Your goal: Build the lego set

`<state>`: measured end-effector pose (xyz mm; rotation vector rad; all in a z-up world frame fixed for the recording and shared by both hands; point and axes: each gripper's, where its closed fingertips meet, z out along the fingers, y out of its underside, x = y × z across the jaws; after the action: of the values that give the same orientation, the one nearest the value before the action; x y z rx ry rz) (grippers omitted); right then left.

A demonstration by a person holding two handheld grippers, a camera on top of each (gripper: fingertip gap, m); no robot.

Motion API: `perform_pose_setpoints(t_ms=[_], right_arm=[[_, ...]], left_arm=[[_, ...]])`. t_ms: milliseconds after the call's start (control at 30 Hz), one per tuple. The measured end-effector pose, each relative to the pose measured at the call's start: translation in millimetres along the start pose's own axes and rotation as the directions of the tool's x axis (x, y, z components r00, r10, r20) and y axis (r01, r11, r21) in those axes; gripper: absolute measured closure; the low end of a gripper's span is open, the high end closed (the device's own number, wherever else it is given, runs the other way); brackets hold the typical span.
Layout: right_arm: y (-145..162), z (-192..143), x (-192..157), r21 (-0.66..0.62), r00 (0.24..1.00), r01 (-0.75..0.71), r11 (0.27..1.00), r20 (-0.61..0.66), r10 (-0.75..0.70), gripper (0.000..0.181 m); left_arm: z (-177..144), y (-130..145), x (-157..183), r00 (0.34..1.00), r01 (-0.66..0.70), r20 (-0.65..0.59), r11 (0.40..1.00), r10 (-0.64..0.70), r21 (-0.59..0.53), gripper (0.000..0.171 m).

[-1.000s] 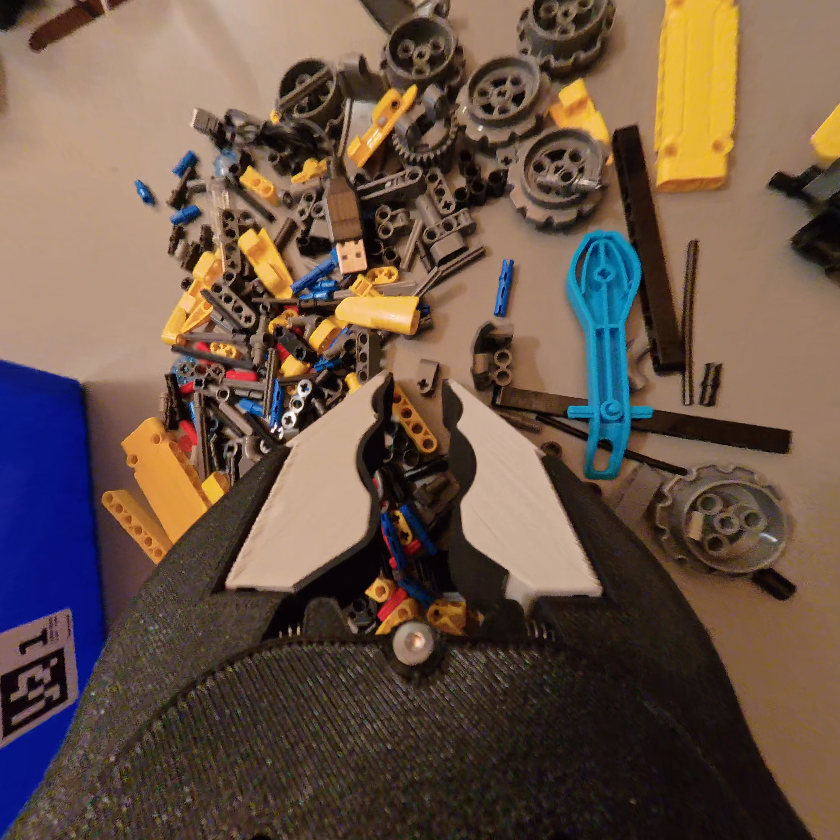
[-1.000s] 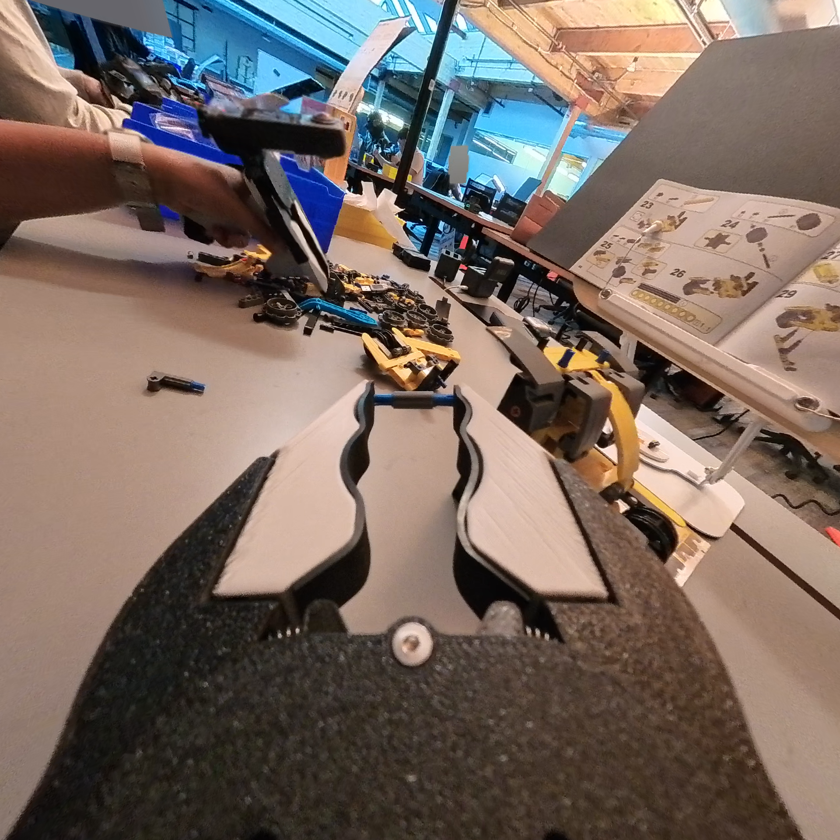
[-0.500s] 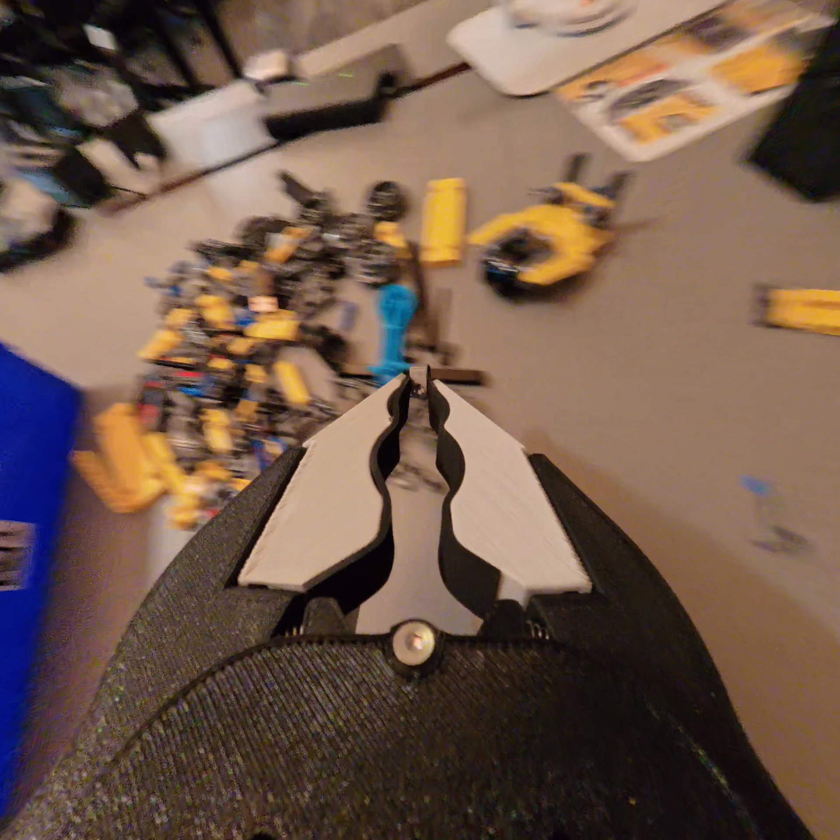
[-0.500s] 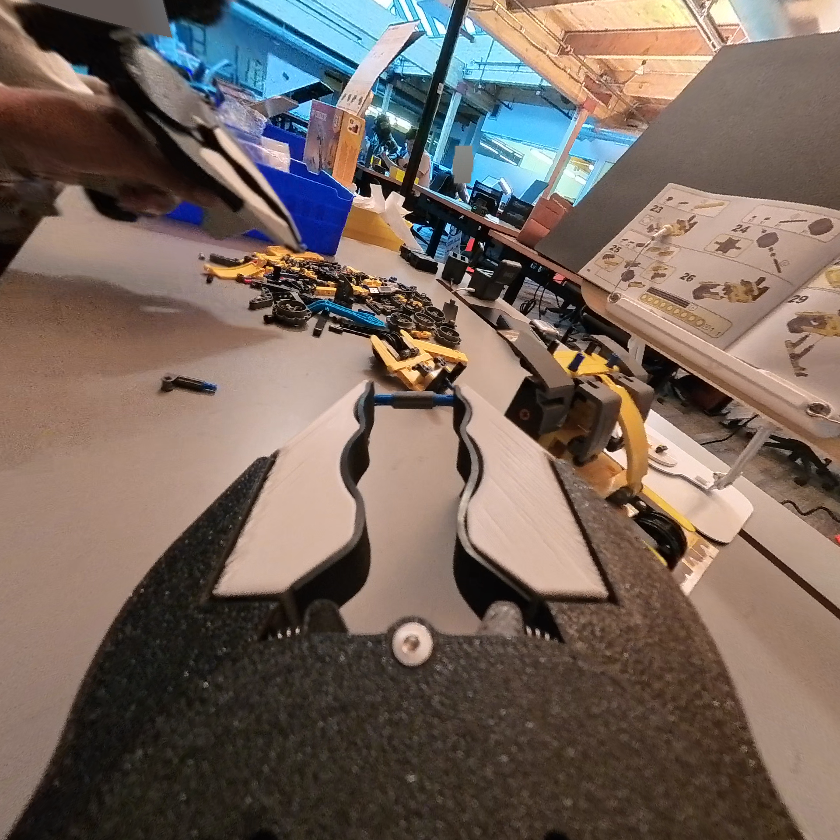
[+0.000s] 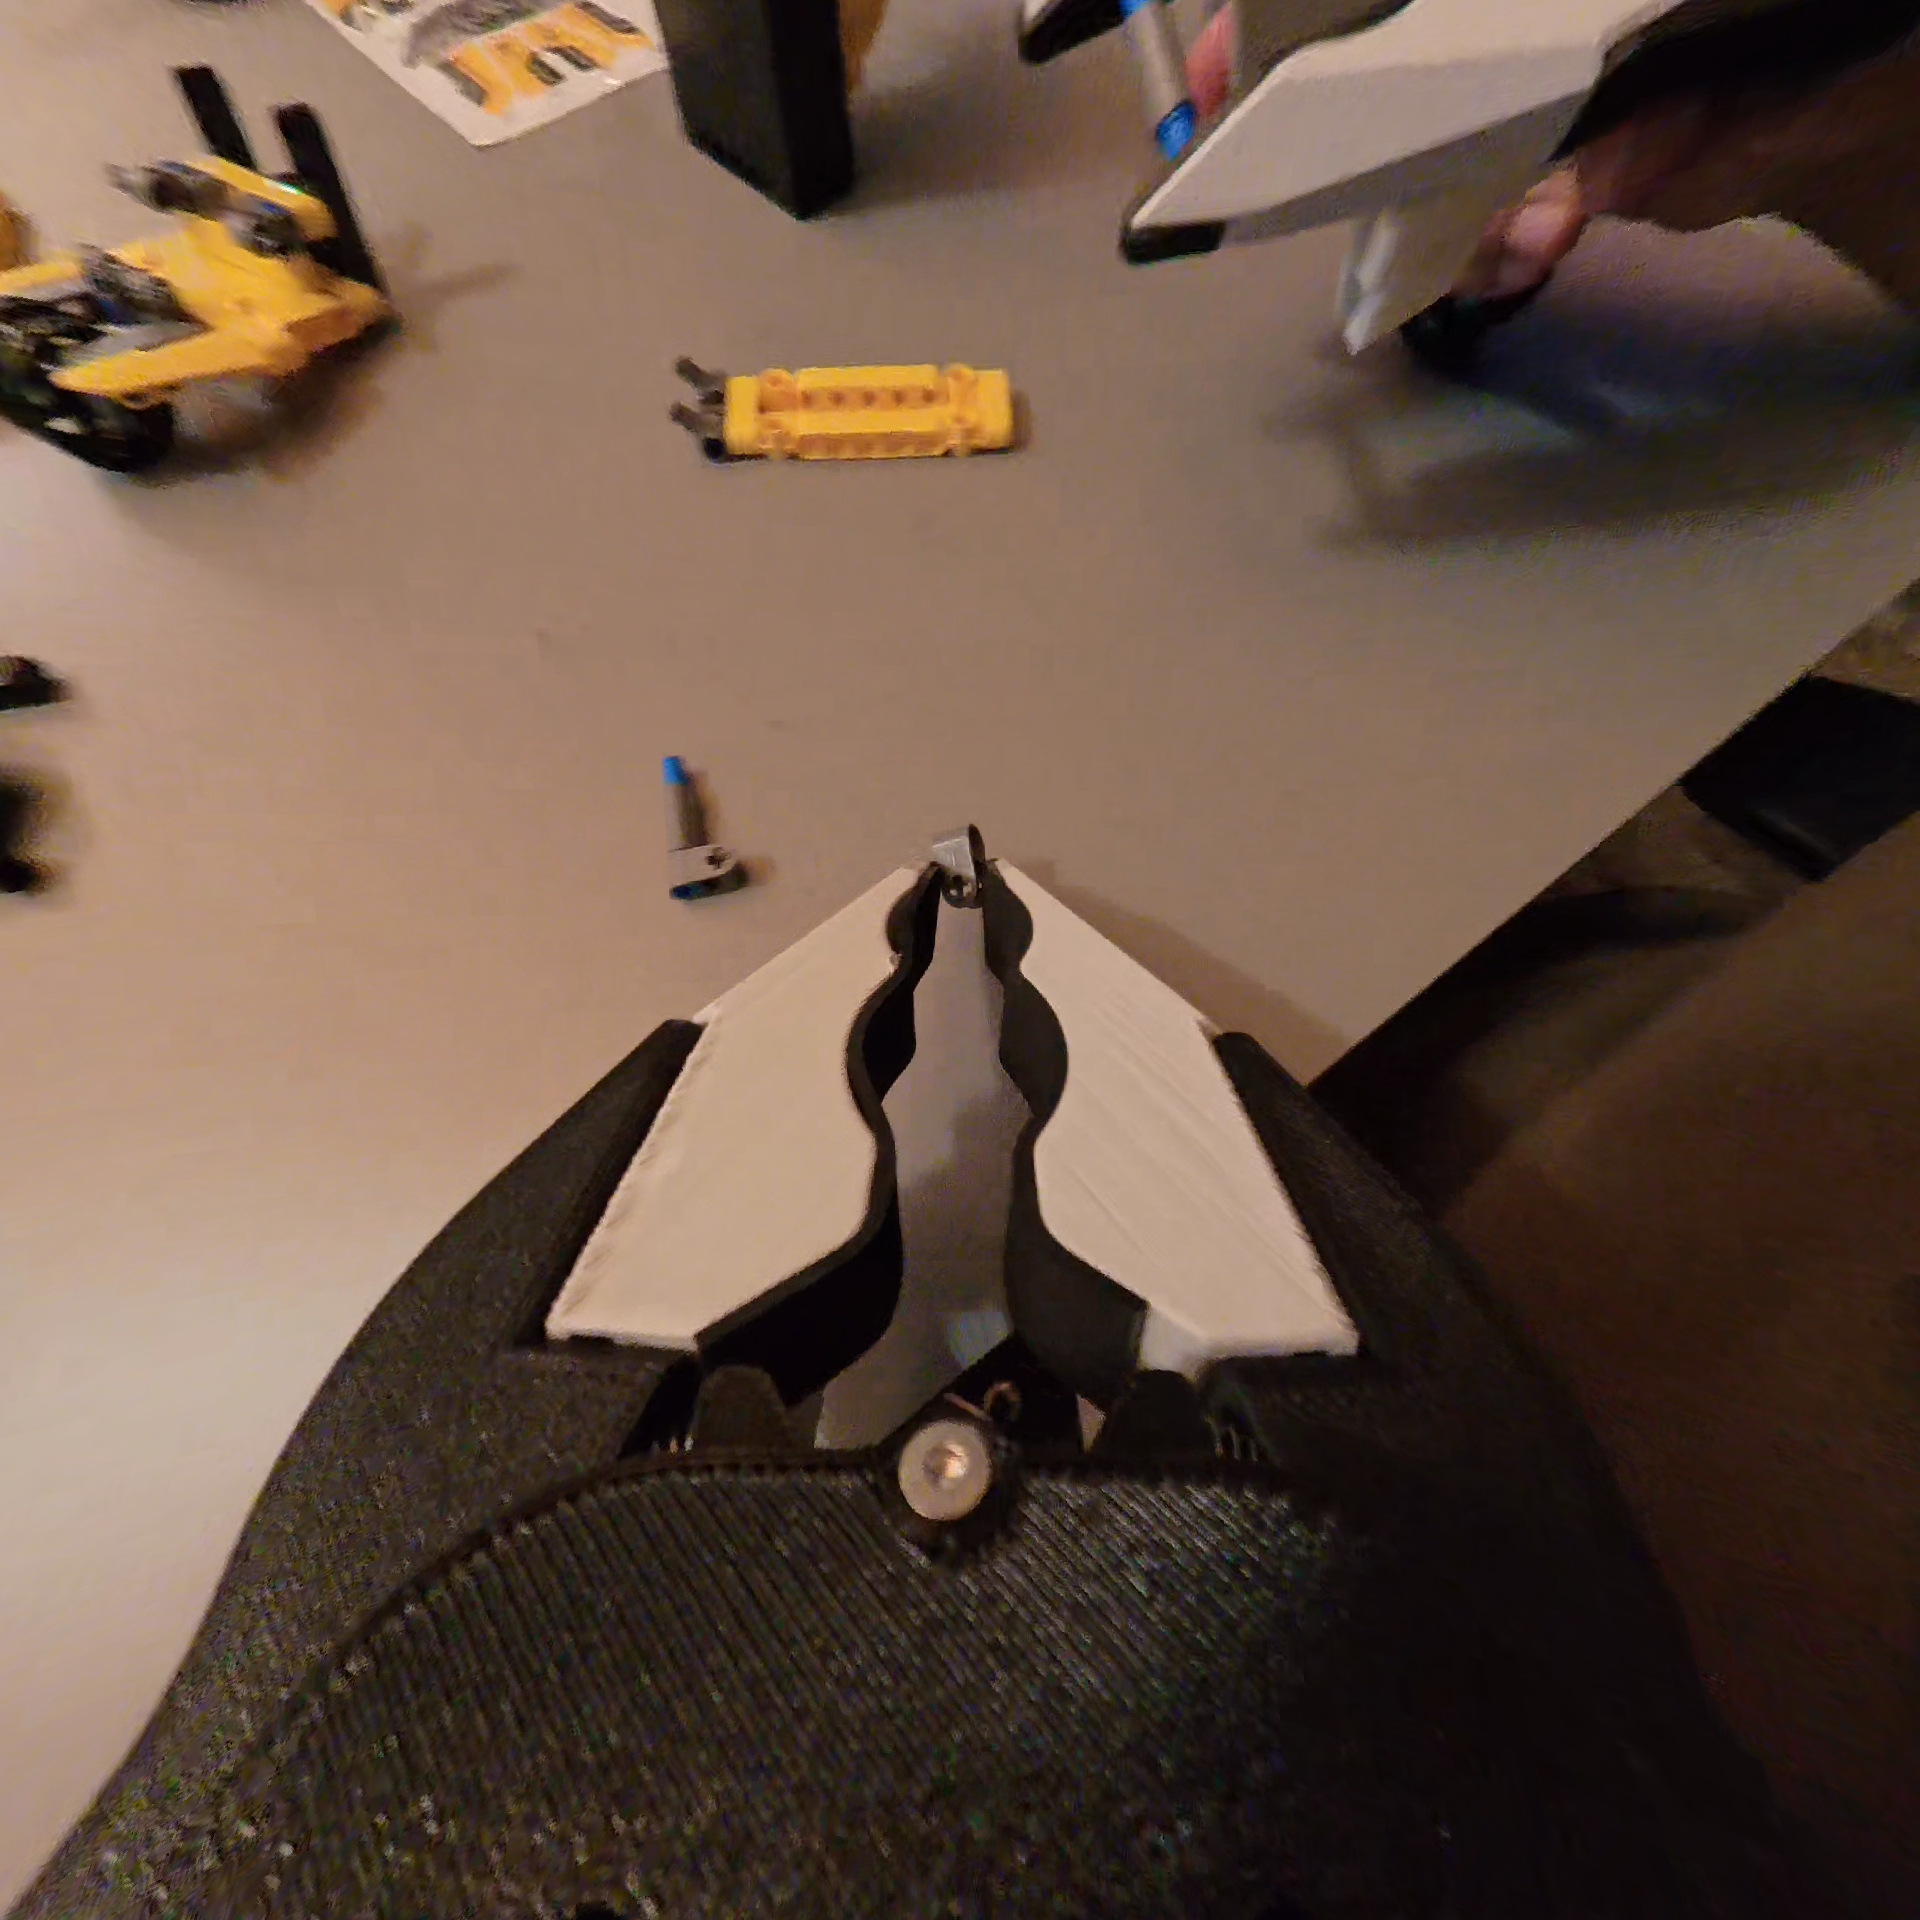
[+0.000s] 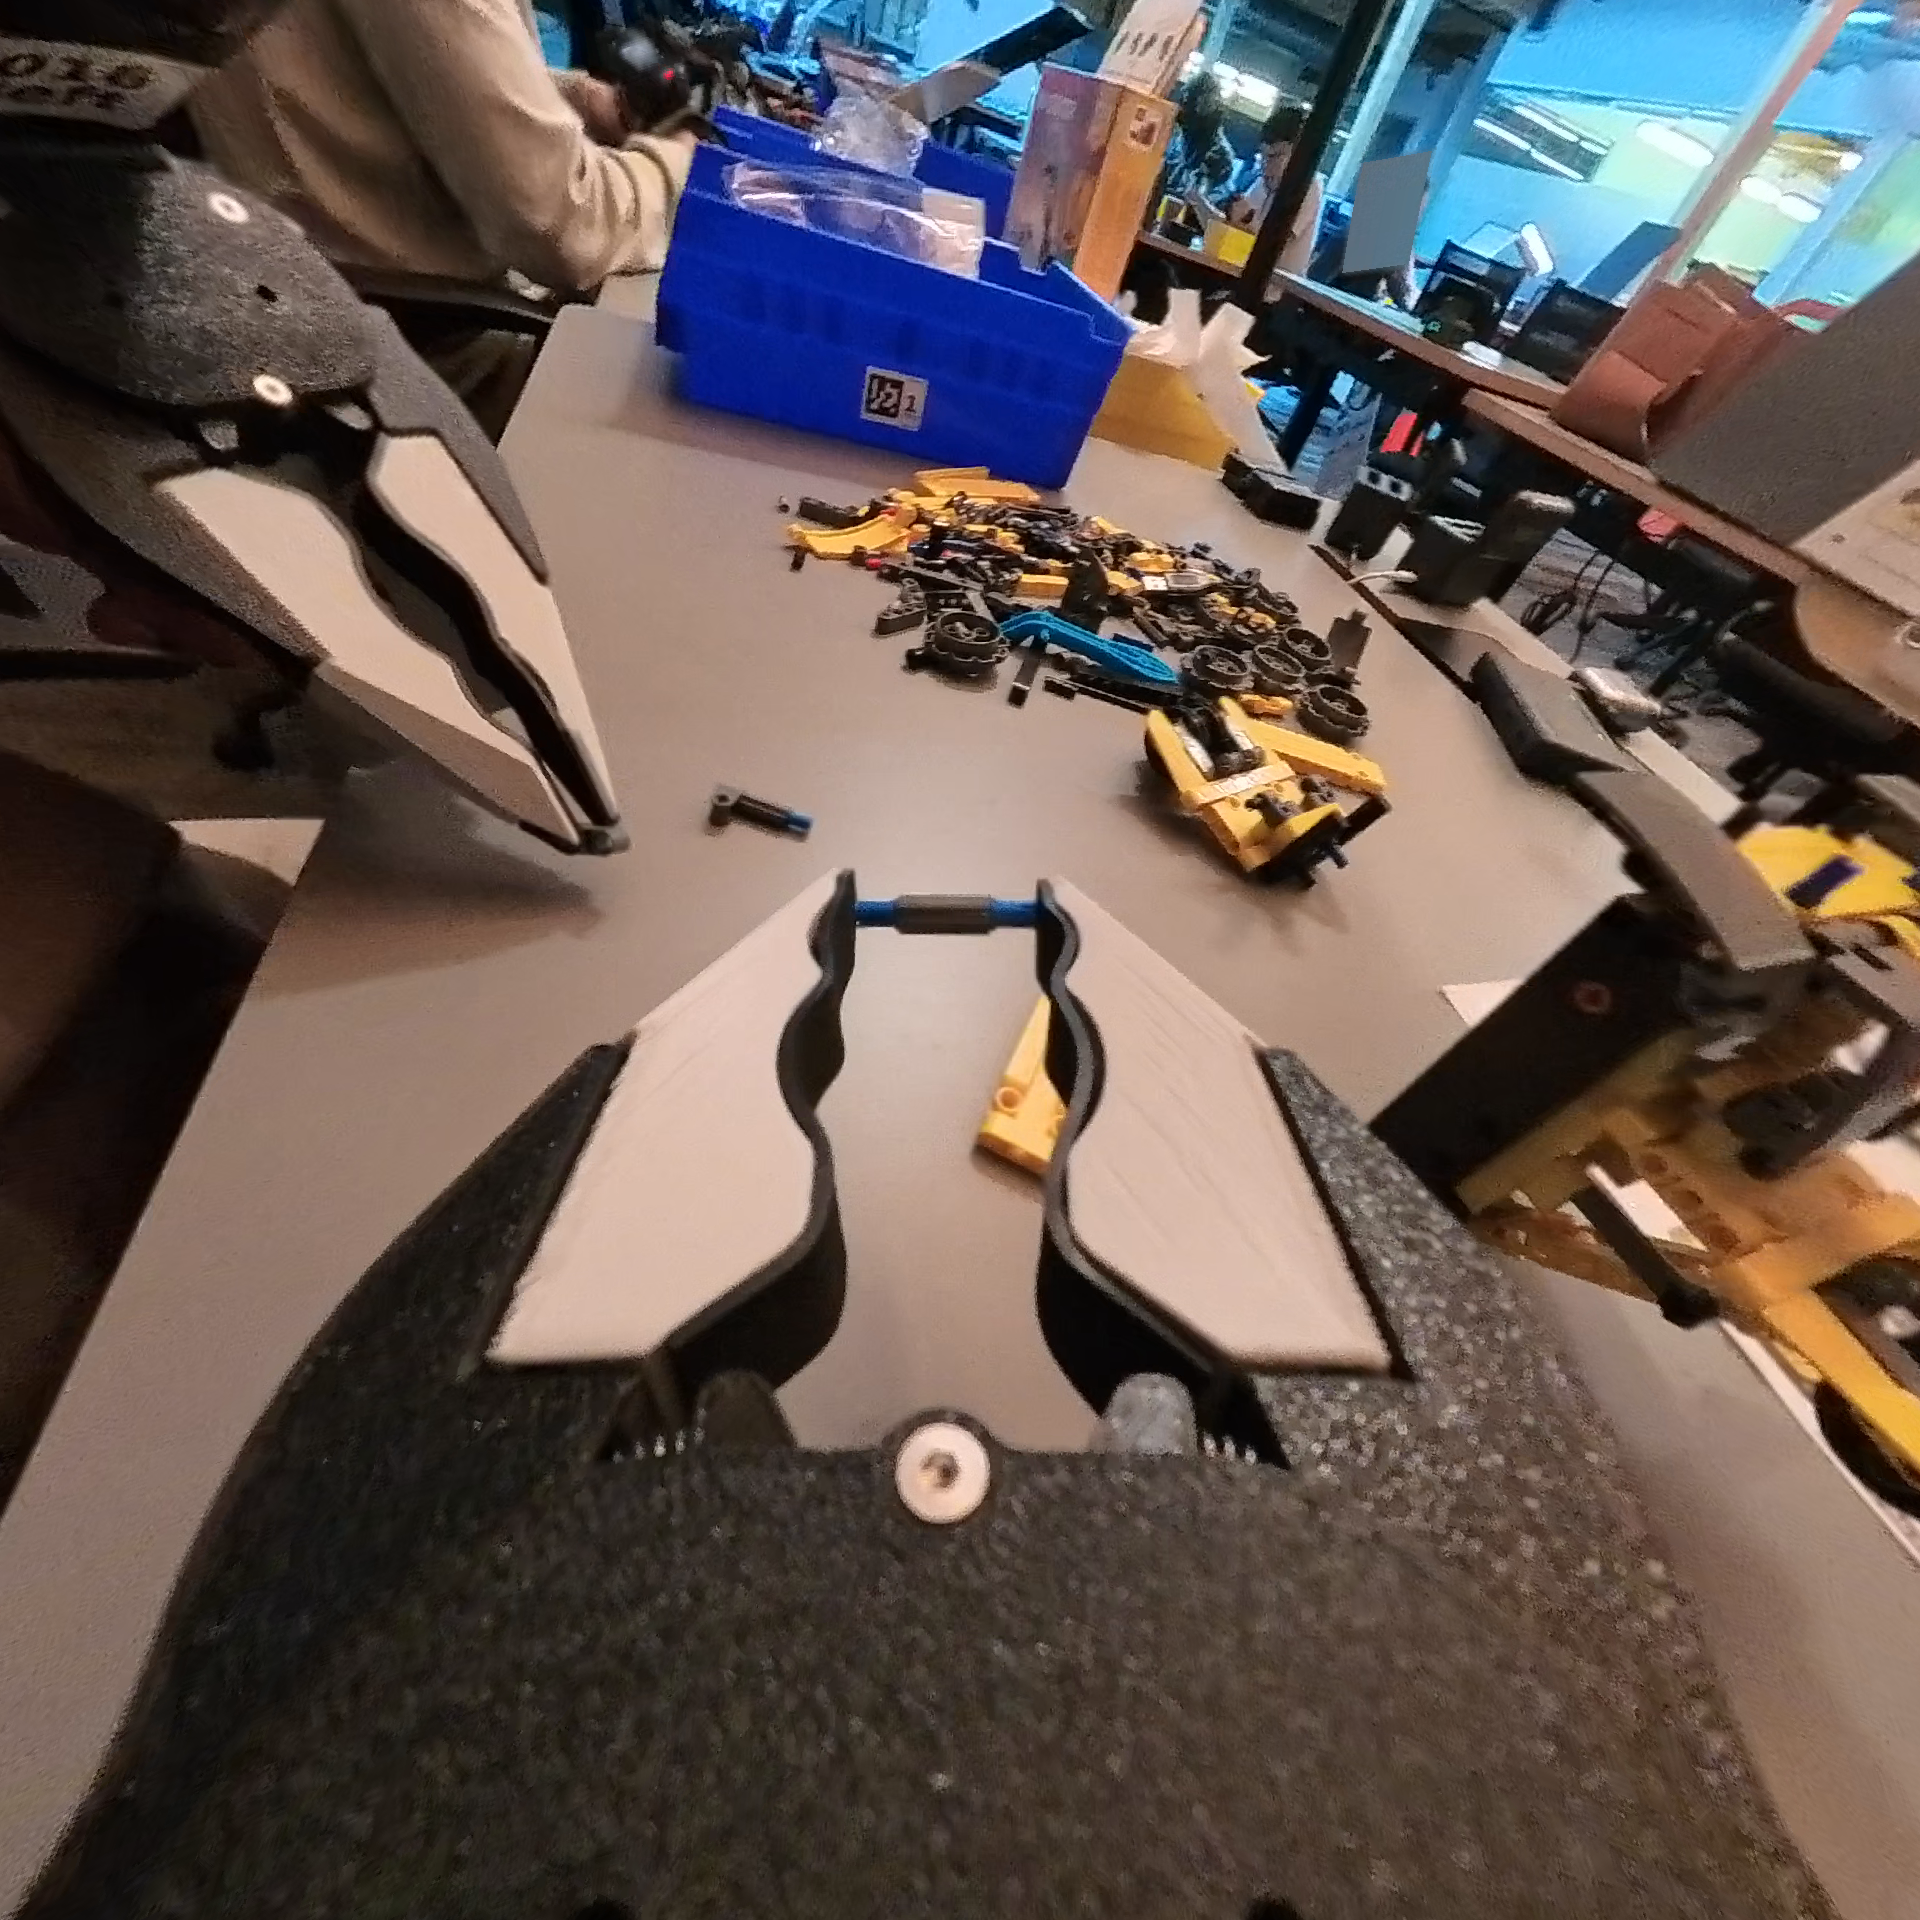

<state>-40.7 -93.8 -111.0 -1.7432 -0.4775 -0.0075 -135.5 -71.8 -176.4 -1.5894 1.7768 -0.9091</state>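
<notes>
My left gripper [image 5: 961, 878] is shut on a small grey piece [image 5: 956, 850] and holds it just above the grey table near its edge. It also shows in the right wrist view [image 6: 587, 826], at the left and close to the table. My right gripper [image 6: 943, 914] is shut on a thin blue and black rod [image 6: 945, 914] held crosswise between its tips. A finger of the right gripper [image 5: 1371, 135] shows at the top right of the left wrist view. A small dark pin with a blue end [image 5: 691, 831] lies on the table between the two grippers [image 6: 758, 814].
A yellow frame piece [image 5: 868, 410] lies ahead, and a part-built yellow model [image 6: 1262, 790] stands beyond it. A pile of loose pieces [image 6: 1070, 603] and a blue bin [image 6: 883, 332] lie farther back. A large yellow and black model [image 6: 1662, 1091] stands at the right. The table edge [image 5: 1558, 831] runs close by. There is about 12 cm between the tips of the two grippers.
My left gripper has closed on a small grey piece, left the pile and swung over beside the right gripper. The right gripper still holds its rod and has tilted downward.
</notes>
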Motion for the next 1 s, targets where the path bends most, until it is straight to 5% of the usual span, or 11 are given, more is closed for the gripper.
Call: perform_pose_setpoints(t_ms=[1000], right_arm=[[2, 1, -1, -0.009, 1.000, -0.017, 1.000, 0.018, 0.017, 0.147]], left_arm=[[20, -2, 12, 0.998, -0.023, -0.065, 1.000, 0.023, 0.009, 0.152]])
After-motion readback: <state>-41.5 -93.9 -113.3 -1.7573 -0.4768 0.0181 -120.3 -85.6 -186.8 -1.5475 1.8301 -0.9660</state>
